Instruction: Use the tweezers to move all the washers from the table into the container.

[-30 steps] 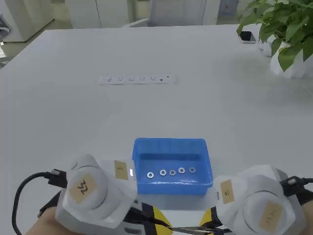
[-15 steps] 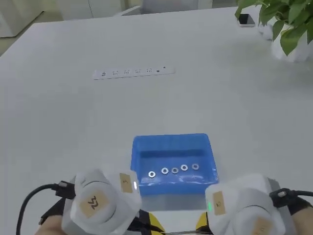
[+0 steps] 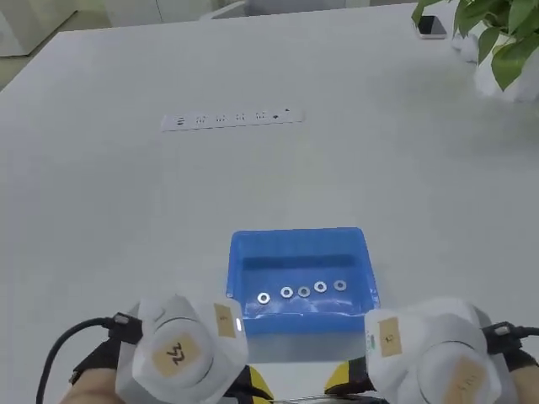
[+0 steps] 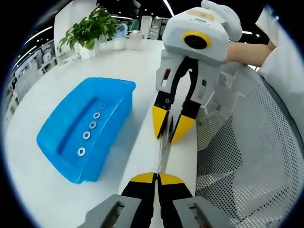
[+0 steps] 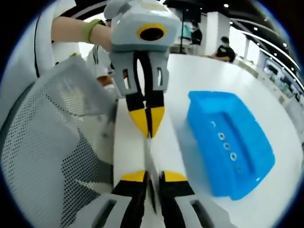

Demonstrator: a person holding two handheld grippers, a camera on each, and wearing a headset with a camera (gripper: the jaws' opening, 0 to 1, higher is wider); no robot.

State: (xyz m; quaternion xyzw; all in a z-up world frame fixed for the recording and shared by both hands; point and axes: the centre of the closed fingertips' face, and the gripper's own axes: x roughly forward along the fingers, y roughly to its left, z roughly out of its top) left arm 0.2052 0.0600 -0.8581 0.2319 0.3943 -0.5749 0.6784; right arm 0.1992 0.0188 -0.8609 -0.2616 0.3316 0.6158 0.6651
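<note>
A blue container (image 3: 301,244) stands on the white table near me, with several washers (image 3: 303,291) lying in a row inside it. Both grippers sit at the table's near edge and face each other. My left gripper (image 4: 157,178) is shut on one end of the thin metal tweezers (image 4: 164,147). My right gripper (image 5: 151,177) is shut on the other end, the tweezers (image 5: 149,151) running between the yellow tips. In the head view the left gripper (image 3: 253,389) and right gripper (image 3: 344,383) are below the container.
A white power strip (image 3: 232,119) lies mid-table. A potted plant (image 3: 497,42) and a phone (image 3: 432,25) are at the far right. A mesh chair back (image 4: 247,156) is close behind the table's edge. People stand far off (image 5: 223,47).
The head camera has tipped, so the grippers sit lower in the picture. Both stay shut on the tweezers between them. The container and washers have not moved.
</note>
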